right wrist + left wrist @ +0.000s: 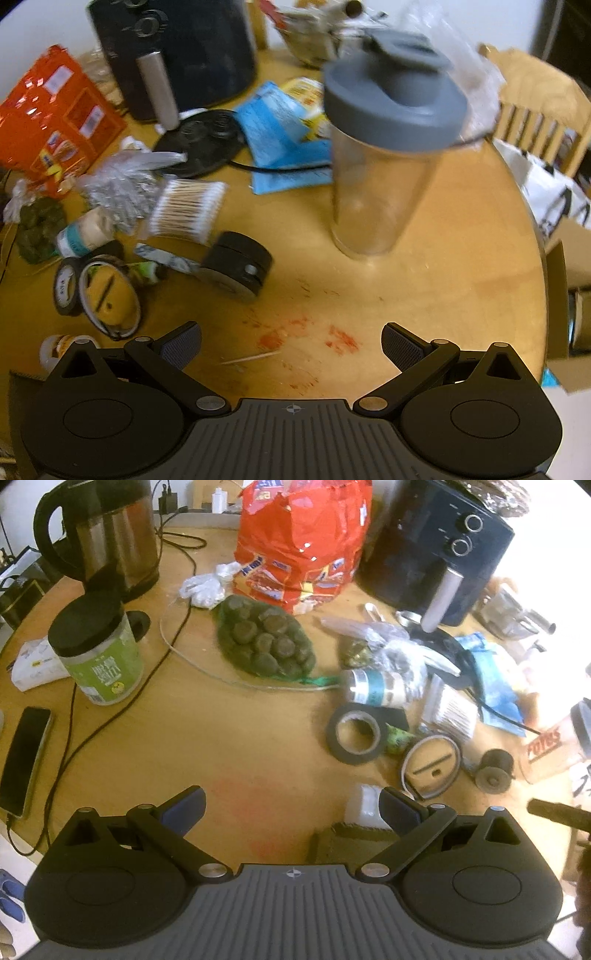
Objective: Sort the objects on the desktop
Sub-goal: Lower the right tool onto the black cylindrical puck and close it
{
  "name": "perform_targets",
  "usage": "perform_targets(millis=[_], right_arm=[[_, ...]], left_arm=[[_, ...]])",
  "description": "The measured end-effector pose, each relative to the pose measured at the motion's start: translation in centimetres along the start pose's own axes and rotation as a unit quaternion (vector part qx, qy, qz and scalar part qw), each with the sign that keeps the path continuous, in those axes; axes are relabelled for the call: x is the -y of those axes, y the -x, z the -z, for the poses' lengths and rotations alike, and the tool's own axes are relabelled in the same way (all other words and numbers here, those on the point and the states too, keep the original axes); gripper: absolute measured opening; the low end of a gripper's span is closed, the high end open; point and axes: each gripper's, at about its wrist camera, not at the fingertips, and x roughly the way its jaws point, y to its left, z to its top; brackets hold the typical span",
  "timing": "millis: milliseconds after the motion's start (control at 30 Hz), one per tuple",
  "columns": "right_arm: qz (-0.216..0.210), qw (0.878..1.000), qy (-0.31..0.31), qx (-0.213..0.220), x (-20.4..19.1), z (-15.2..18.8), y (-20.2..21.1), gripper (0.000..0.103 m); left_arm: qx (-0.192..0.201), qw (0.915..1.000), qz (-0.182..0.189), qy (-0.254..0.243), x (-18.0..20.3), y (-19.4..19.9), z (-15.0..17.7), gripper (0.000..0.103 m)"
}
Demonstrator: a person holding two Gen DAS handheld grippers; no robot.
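Both grippers are open and empty above a round wooden table [229, 738]. My left gripper [291, 808] hovers over bare wood, with a black tape roll [354, 734], a thin ring lid [432, 768] and a black caster wheel [493, 771] ahead to its right. A green net bag of dark pucks [266, 642] lies further ahead. My right gripper [291, 343] faces a clear shaker cup with a grey lid [384, 147], standing upright. A box of cotton swabs [188, 210], the caster wheel [236, 266] and the tape roll [66, 291] lie to its left.
A steel kettle [107, 535], a green-labelled jar [99, 657] and a phone [24, 760] with black cables sit at the left. A red snack bag [303, 542] and black air fryer [436, 546] stand at the back. The table edge [535, 236], a chair [535, 110] and boxes lie right.
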Motion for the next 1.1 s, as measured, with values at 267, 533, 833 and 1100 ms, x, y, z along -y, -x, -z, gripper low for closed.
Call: perform_targets(millis=[267,533,833,1100], right_arm=[[-0.007,0.997,0.073,0.001,-2.5,-0.4,-0.6,0.103],[0.016,0.984,0.174,0.037,-4.3,-0.5,-1.6,0.103],[-0.001,0.965,0.258,0.053,-4.5,-0.5,-2.5,0.102],[-0.037,0.956,0.288,0.036,-3.8,-1.8,-4.2,0.096]], left_arm=[[-0.016,0.9997,0.015,-0.014,1.3,0.1,1.3,0.102],[-0.026,0.9994,0.017,-0.016,2.2,0.1,2.4,0.102],[-0.03,0.9995,0.008,0.001,1.8,0.1,2.8,0.102],[-0.03,0.9992,-0.003,0.026,1.1,0.2,3.2,0.102]])
